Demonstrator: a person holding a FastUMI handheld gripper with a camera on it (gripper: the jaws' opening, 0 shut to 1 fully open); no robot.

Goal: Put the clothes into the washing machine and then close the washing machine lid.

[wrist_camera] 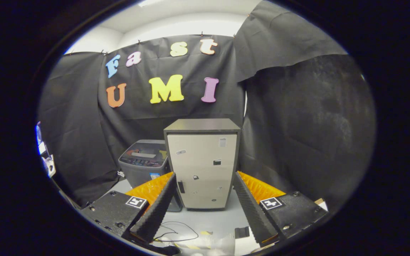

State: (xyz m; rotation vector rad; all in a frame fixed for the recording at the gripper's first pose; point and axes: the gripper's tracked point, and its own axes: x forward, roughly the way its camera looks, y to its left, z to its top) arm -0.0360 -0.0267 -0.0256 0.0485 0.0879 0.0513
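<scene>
Two fingers of the claw (203, 202) stood wide, holding nothing. The washing machine (144, 163) sat beyond them beside a cabinet (202, 167), lid apparently down. The stage could not be judged.

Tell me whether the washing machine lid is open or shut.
Shut: the washing machine lid lies flat on top, beside the cabinet. The gripper is open.

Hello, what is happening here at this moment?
A person holds a gripper up with its fingers open and nothing between them. Beyond the fingers a cabinet stands on the floor with its door shut. Left of the cabinet and beside it stands the washing machine; its lid looks down. This would fit the laundry being already inside or waiting elsewhere. A thin cable lies on the floor near the fingers.
</scene>
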